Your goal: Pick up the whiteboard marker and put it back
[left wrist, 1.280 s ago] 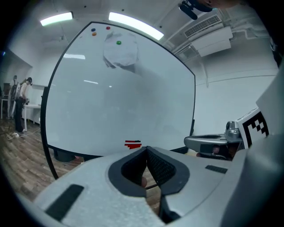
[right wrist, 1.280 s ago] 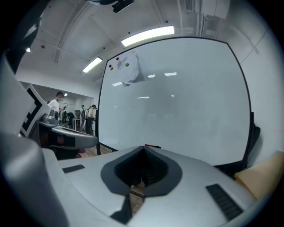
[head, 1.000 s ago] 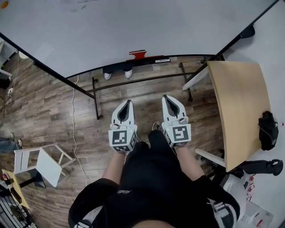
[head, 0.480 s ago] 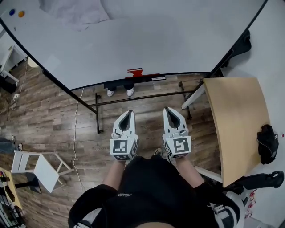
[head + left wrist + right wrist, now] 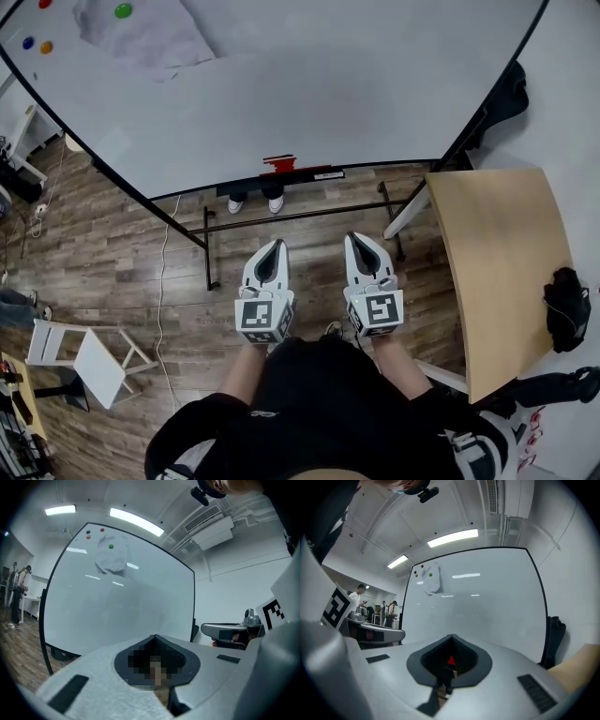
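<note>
The person stands facing a big whiteboard (image 5: 309,84) on a black stand, arms tucked in, with a gripper in each hand held out side by side over the wood-plank floor (image 5: 122,253). The left gripper (image 5: 275,246) has its jaws brought together, tips meeting, and its own view shows nothing caught in the gap behind the tips (image 5: 155,638). The right gripper (image 5: 361,238) is the same: jaws closed tip to tip and empty, the two sides meeting at a point in its own view (image 5: 451,637). Both point towards the bottom edge of the board and are well short of it. On the ledge along that edge lies a slim pale stick, what looks to be the whiteboard marker (image 5: 323,175), just to the right of a red piece (image 5: 281,167); the red also shows through the opening of the right jaws (image 5: 451,660). At the board's top left a crumpled white sheet (image 5: 141,33) hangs among small round magnets (image 5: 123,11). A pale wooden table (image 5: 502,253) stands to the person's right with a black bundle (image 5: 565,307) on its far edge, and a white stool (image 5: 84,352) sits on the floor well off to the left
</note>
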Demonstrator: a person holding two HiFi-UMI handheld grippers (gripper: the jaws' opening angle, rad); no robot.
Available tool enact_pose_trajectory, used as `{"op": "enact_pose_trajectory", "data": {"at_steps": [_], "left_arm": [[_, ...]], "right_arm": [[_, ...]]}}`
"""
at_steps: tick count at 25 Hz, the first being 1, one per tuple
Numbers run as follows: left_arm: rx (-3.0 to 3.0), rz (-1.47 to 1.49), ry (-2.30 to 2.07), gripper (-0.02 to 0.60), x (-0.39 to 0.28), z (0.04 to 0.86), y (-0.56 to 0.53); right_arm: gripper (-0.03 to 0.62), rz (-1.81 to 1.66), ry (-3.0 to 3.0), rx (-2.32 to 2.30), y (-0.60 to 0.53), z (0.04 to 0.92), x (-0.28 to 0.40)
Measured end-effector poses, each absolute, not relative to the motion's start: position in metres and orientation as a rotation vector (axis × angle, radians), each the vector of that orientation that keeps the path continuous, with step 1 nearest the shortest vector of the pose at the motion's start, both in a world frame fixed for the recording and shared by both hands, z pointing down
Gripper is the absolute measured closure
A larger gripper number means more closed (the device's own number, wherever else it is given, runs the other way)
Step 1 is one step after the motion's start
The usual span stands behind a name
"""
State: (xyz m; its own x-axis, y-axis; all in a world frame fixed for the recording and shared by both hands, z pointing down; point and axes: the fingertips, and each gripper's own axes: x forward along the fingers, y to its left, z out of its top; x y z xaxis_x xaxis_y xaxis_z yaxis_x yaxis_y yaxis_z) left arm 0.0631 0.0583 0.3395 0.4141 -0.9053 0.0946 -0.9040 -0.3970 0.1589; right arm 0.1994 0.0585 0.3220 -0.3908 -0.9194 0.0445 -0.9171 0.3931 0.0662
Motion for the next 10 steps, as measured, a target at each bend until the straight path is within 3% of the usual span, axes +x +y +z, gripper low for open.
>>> {"op": "enact_pose_trajectory", "data": {"at_steps": [10], "left_arm": [[2.502, -0.007, -1.593, 0.575, 0.069, 0.35, 0.058]], "right_arm": [[0.592, -0.052, -2.557, 1.691, 0.057, 0.325, 0.201]]}}
